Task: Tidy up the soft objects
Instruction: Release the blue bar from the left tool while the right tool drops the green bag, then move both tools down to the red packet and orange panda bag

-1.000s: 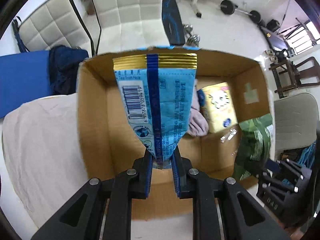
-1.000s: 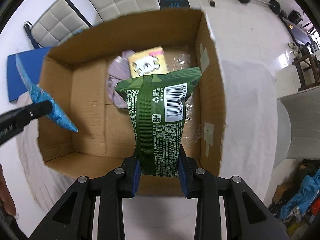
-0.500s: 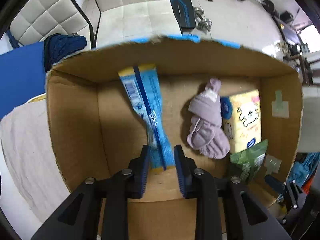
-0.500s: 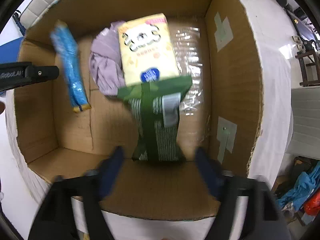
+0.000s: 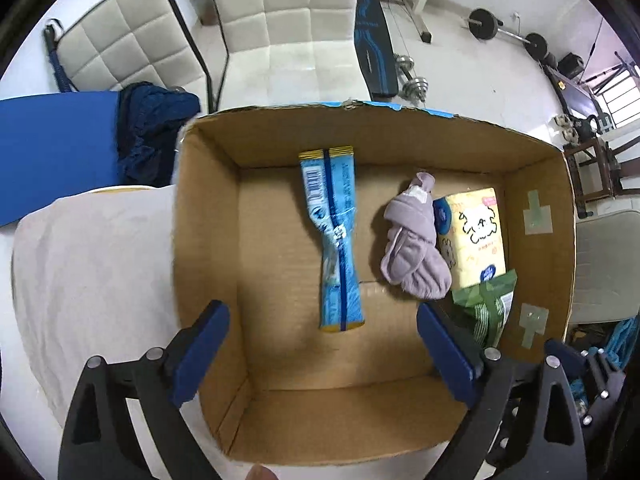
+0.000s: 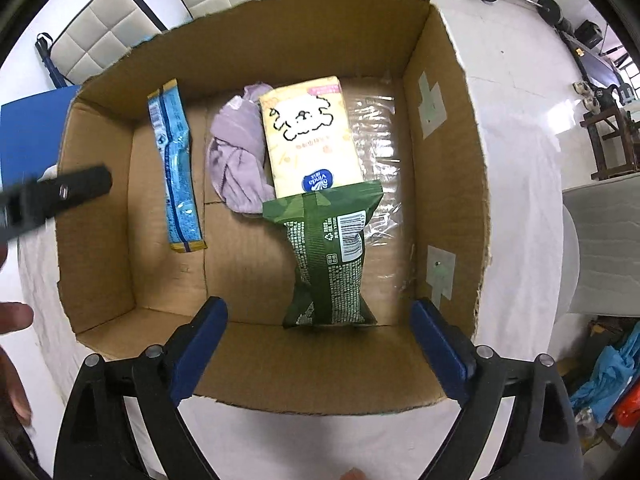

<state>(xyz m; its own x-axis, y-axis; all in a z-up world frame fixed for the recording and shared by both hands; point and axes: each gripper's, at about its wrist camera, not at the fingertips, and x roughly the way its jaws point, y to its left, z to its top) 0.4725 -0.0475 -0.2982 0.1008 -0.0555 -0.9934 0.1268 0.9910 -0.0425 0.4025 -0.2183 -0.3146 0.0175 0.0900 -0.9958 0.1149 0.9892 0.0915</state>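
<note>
Nearest, left gripper [image 5: 322, 350]: jaws standing wide apart, gripping nothing, hovering over the near wall of the cardboard box [image 5: 208, 216]. Right gripper [image 6: 318, 344]: likewise spread wide and gripping nothing, hovering over the near edge of the same box [image 6: 444, 168]; the left gripper's black body is showing blurred at the left of the right wrist view.

Box: sitting open-topped on a table draped in white cloth [image 5: 92, 264], all contents lying on its floor.

Green snack packet [image 6: 328, 256]: lying closest to the near wall on the right side, barcode facing up, its far end overlapping the near end of the yellow tissue pack [image 6: 310, 136]. In the left wrist view the green packet [image 5: 486, 304] is partly hiding behind the left gripper's right finger.

Blue snack packet [image 5: 336, 240]: lying lengthwise left of centre, pinched at its middle, gold seals at both ends, apart from the other items.

Lilac cloth bundle [image 5: 412, 244]: resting between the blue packet and the tissue pack [image 5: 476, 236], touching the tissue pack.

Clear tape strip [image 6: 378, 128]: running along the floor right of the tissue pack.

Beyond the box: white padded chairs [image 5: 288, 20], dark blue garment [image 5: 154, 128], blue mat [image 5: 56, 152], barbells [image 5: 508, 34] lying on the floor
</note>
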